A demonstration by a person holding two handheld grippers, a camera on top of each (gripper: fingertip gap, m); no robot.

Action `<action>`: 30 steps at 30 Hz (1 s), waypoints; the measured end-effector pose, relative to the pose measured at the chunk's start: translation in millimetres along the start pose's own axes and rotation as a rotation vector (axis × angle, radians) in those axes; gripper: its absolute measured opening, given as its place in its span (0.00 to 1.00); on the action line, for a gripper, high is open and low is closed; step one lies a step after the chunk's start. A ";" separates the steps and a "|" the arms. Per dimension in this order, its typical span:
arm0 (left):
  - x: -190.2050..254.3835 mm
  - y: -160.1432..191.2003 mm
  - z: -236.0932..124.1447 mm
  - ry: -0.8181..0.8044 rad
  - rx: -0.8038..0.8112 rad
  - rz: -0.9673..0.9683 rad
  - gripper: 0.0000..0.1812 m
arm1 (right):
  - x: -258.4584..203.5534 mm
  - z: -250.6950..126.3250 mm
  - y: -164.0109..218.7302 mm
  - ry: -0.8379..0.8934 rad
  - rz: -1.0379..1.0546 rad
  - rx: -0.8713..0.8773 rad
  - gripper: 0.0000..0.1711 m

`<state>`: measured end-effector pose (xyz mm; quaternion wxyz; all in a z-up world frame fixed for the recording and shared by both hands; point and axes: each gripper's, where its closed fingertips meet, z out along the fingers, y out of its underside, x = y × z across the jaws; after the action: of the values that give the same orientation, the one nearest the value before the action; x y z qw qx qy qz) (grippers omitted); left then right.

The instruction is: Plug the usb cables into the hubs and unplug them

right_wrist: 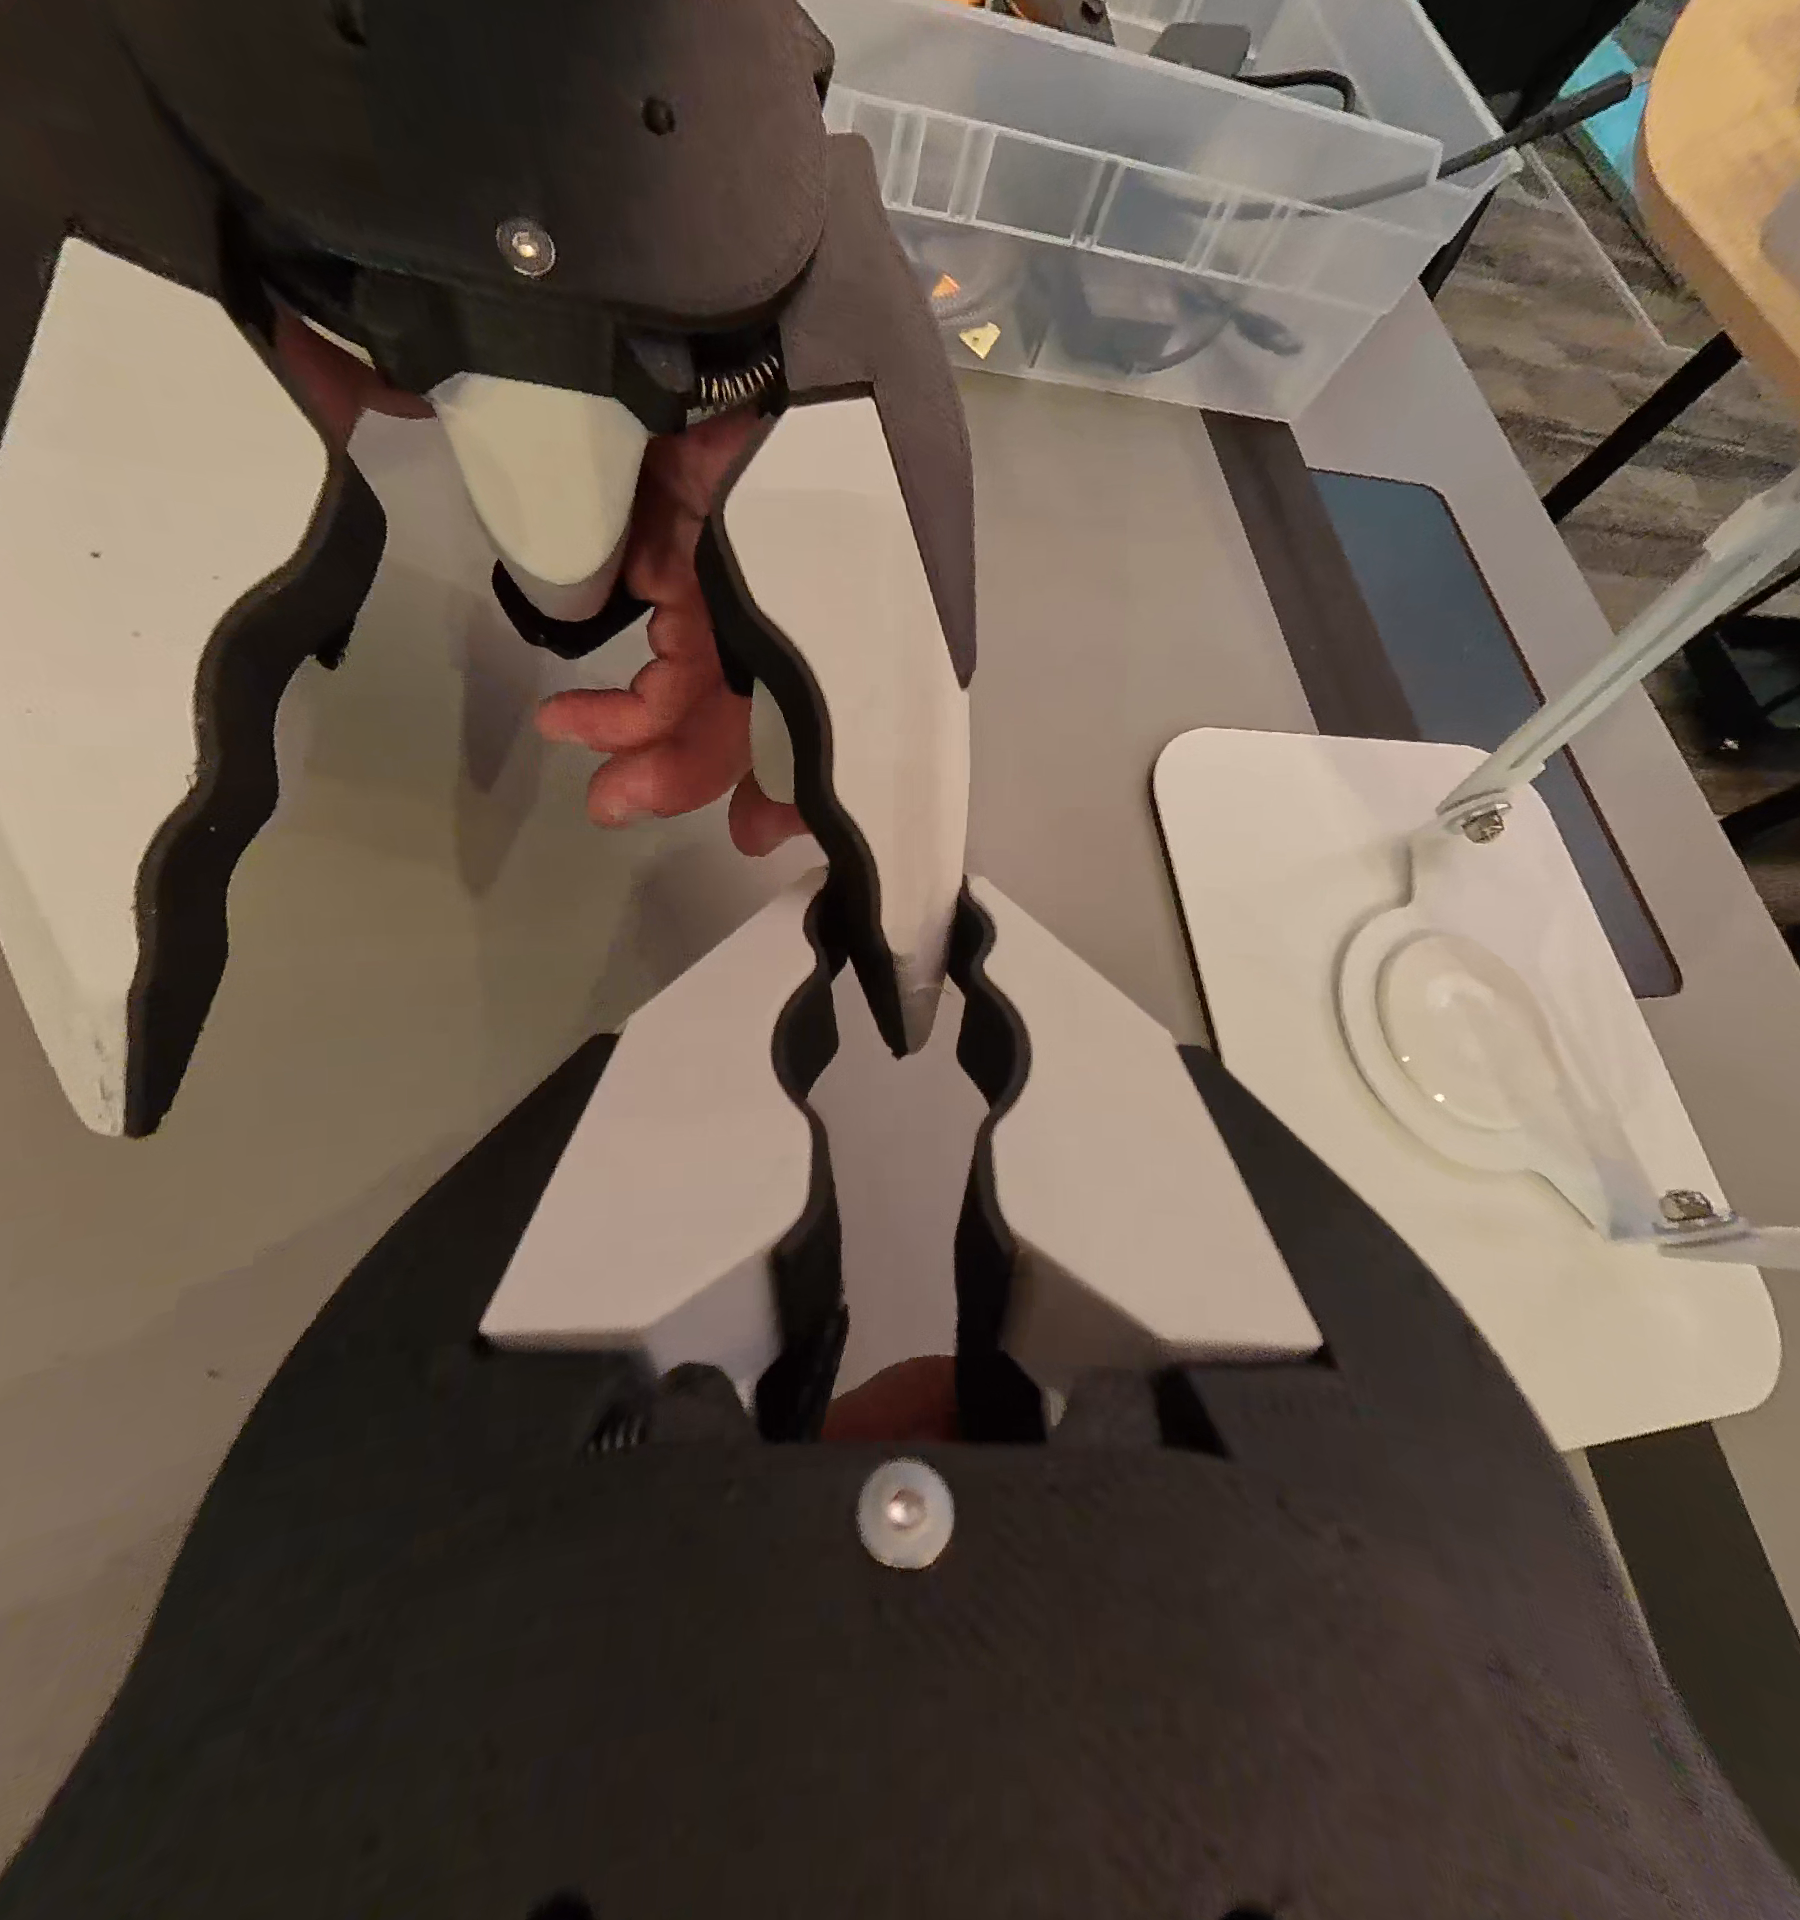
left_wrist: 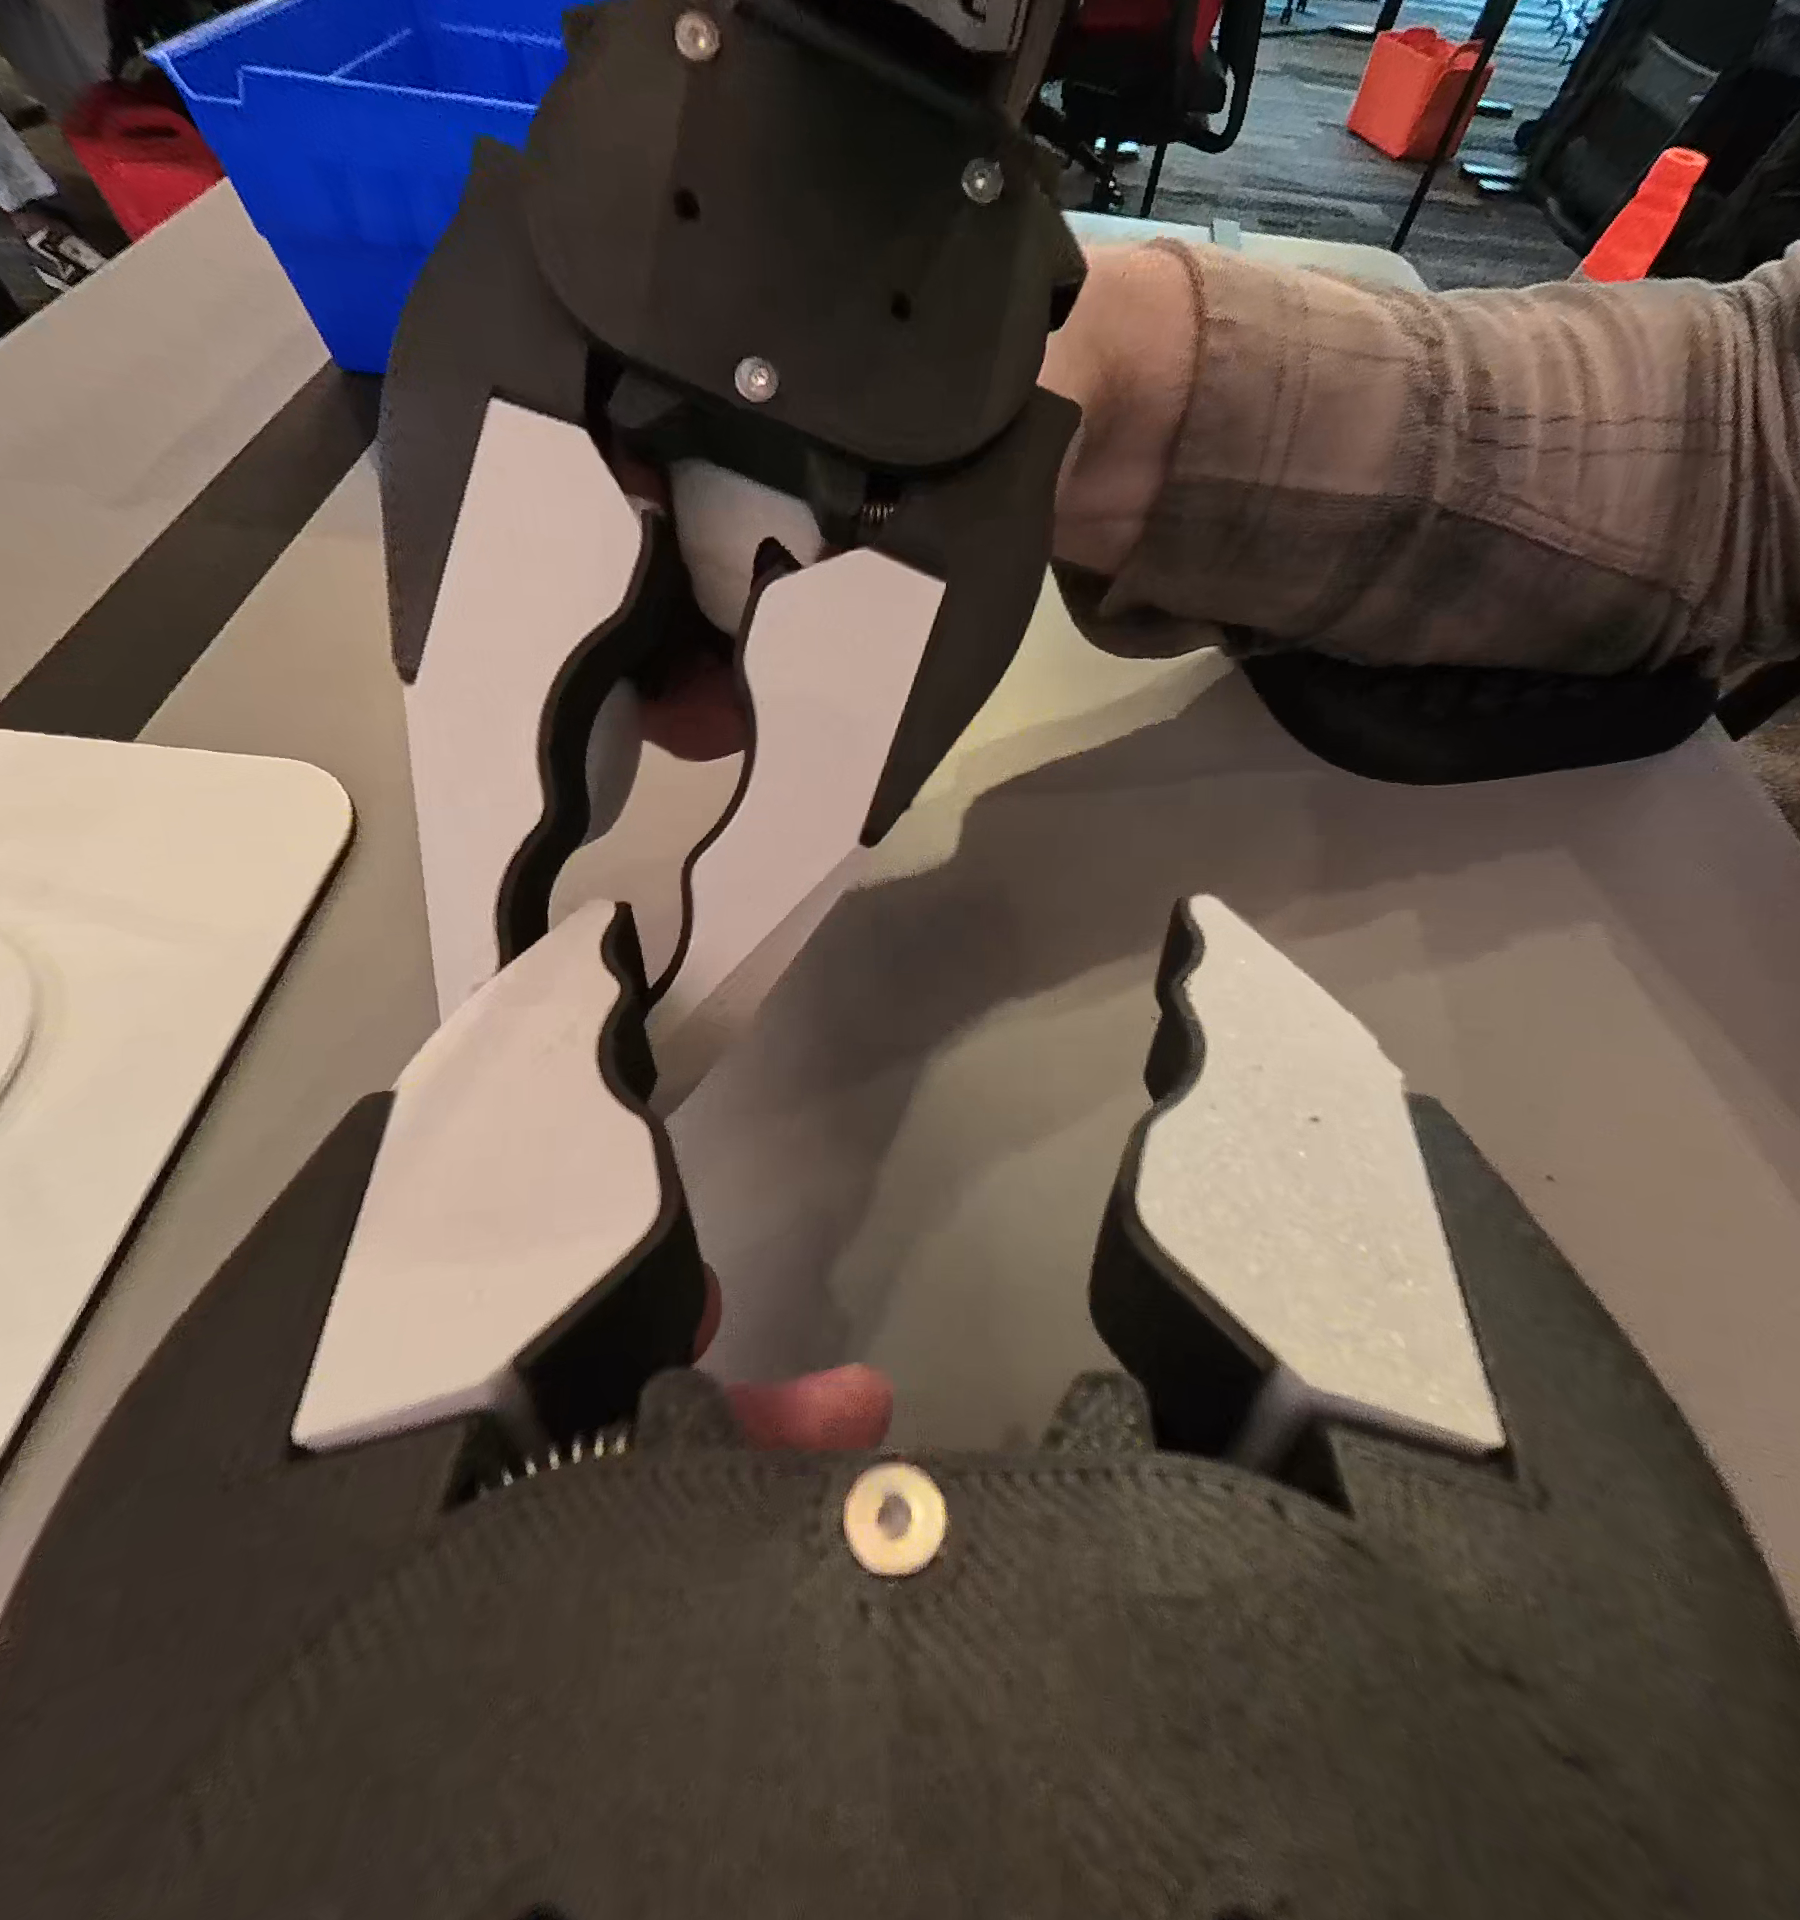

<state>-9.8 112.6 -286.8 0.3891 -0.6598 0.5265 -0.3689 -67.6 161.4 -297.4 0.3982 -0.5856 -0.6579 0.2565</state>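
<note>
My left tongs (left_wrist: 896, 997) sit nearest the lens in the left wrist view, black body with white fingers (left_wrist: 522, 1164) spread wide apart and nothing between them. In the right wrist view my right tongs (right_wrist: 891, 997) are pressed nearly together, and what they pinch is the tip of one white finger of the left tongs (right_wrist: 522, 862), which reach down from the top of that view with their own fingers well apart. From the left wrist view the same meeting shows: the right tongs (left_wrist: 647, 977) come in from above, their tip touching the inner edge of my left finger. My right hand (left_wrist: 1114, 416) grips behind those tongs, a plaid sleeve (left_wrist: 1498, 457) running off to the right edge with a dark strap under the forearm. Fingers of my left hand (right_wrist: 657, 727) show behind the left tongs in the right wrist view. Below it all is the grey table (left_wrist: 1291, 987). A white board (right_wrist: 1291, 1039) with a clear plastic fixture lies just beside the tongs. Farther back stand a clear plastic bin (right_wrist: 1135, 208) holding dark cables, whose kind I cannot tell, and a blue bin (left_wrist: 356, 177). I see no hub in either view, and no cable in my tongs. An orange cone (left_wrist: 1644, 218) stands on the floor beyond.
</note>
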 end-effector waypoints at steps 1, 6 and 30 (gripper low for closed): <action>0.3 0.9 0.5 0.004 -0.006 -0.004 0.52 | -0.3 0.3 1.2 -0.004 0.007 -0.007 0.09; 1.7 7.2 3.7 -0.005 -0.087 0.007 0.51 | -4.3 -0.3 5.5 -0.042 0.015 -0.005 0.09; 3.8 -14.4 23.4 0.029 -0.037 -0.013 0.62 | 9.2 -20.9 13.1 -0.045 0.049 0.048 0.09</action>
<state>17.7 113.8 -283.4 0.3666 -0.6649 0.5344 -0.3713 -42.9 170.1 -294.4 0.3911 -0.5858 -0.6456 0.2950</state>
